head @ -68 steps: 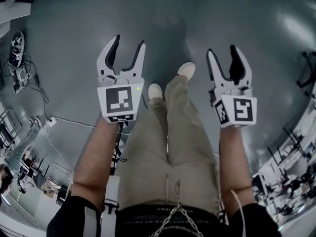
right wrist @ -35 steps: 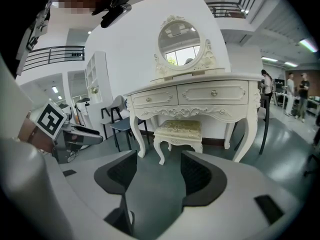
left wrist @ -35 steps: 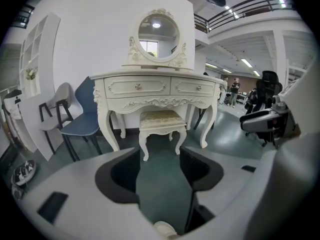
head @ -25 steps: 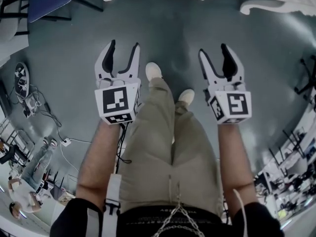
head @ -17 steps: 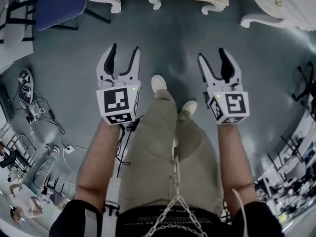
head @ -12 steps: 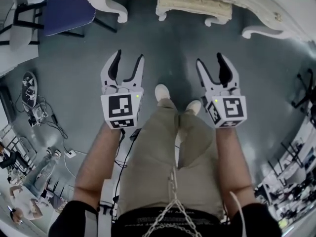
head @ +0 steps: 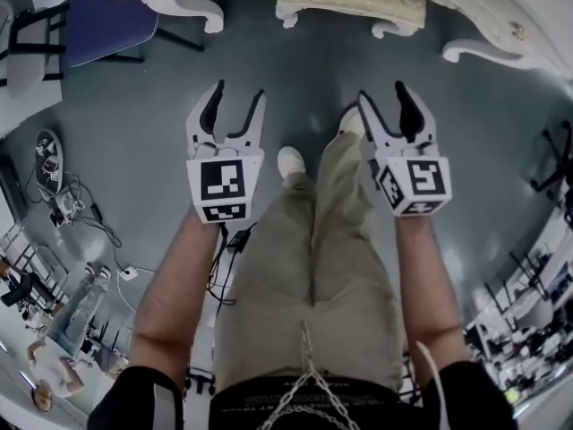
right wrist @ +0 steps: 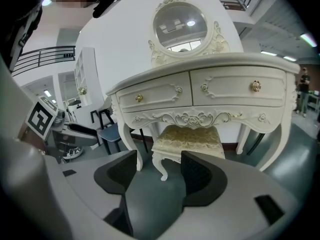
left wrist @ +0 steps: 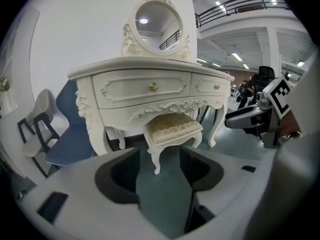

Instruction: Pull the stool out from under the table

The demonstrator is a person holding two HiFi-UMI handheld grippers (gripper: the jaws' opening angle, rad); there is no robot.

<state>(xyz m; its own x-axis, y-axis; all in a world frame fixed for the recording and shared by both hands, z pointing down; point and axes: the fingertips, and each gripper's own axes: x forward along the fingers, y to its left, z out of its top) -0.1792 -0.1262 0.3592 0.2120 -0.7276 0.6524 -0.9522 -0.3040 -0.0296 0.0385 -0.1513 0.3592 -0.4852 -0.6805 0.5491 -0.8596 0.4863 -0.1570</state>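
A cream stool (head: 351, 1) with a gold patterned cushion stands tucked under the carved white dressing table (head: 501, 21) at the top of the head view. The left gripper view shows the stool (left wrist: 172, 129) below the table's drawers (left wrist: 145, 91); the right gripper view shows the same stool (right wrist: 189, 143) under the table (right wrist: 200, 96). My left gripper (head: 229, 115) and right gripper (head: 385, 106) are held out side by side, both open and empty, a step short of the stool. The person's legs and white shoes show between them.
A blue chair (head: 103, 23) stands left of the table, beside a grey chair (left wrist: 35, 129). Cables and a power strip (head: 121, 271) trail over the grey floor at the left. Black chairs and desks line the right edge (head: 528, 303). An oval mirror (right wrist: 180, 26) tops the table.
The person has walked forward: the table and stool have come into view at the top and drawn closer. Both grippers stay open and level.
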